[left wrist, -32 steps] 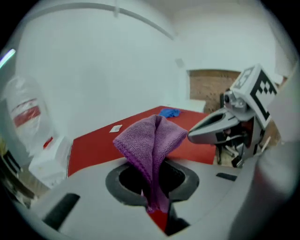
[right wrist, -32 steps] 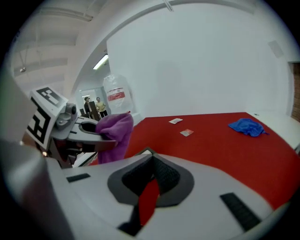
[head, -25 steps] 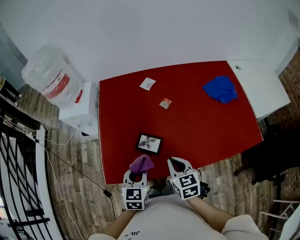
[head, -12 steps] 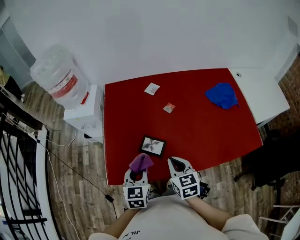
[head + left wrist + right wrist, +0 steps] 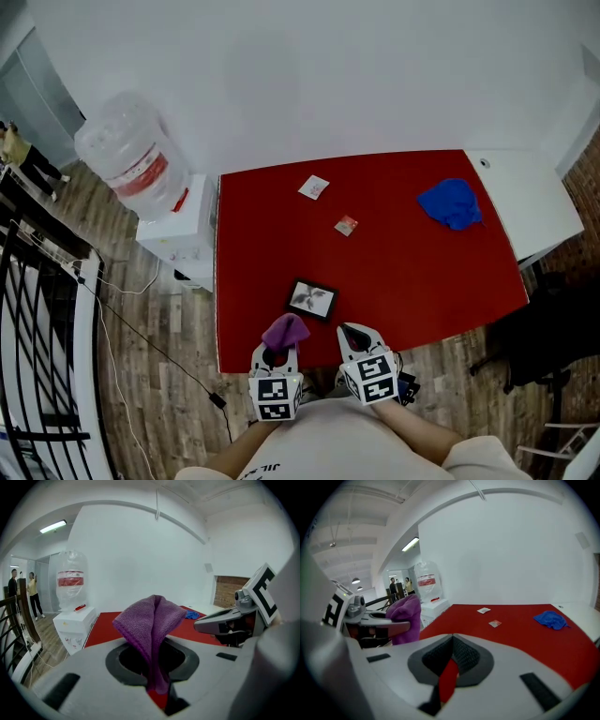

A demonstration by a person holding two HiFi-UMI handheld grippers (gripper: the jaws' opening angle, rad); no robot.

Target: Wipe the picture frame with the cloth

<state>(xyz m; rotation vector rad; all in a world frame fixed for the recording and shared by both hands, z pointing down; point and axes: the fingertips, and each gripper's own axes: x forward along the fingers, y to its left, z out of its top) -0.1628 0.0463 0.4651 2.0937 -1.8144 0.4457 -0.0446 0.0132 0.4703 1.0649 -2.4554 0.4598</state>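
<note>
A small black picture frame (image 5: 312,299) lies flat near the front left edge of the red table (image 5: 403,272). Just in front of it, my left gripper (image 5: 277,347) is shut on a purple cloth (image 5: 284,330), which bunches up above the jaws (image 5: 152,620). The frame is hidden in both gripper views. My right gripper (image 5: 352,332) hangs beside the left one at the table's front edge, shut with nothing in it (image 5: 452,662). From the right gripper view, the left gripper and its purple cloth (image 5: 406,616) show at the left.
A blue cloth (image 5: 450,202) lies at the table's far right. Two small packets (image 5: 314,187) (image 5: 346,225) lie toward the back. A water dispenser with its bottle (image 5: 131,159) stands left of the table, a white counter (image 5: 530,202) to the right. Railings and cables run along the floor at left.
The table and frame have slid a little lower and to the right in the head view. Both grippers keep their pose, the left still holding the cloth.
</note>
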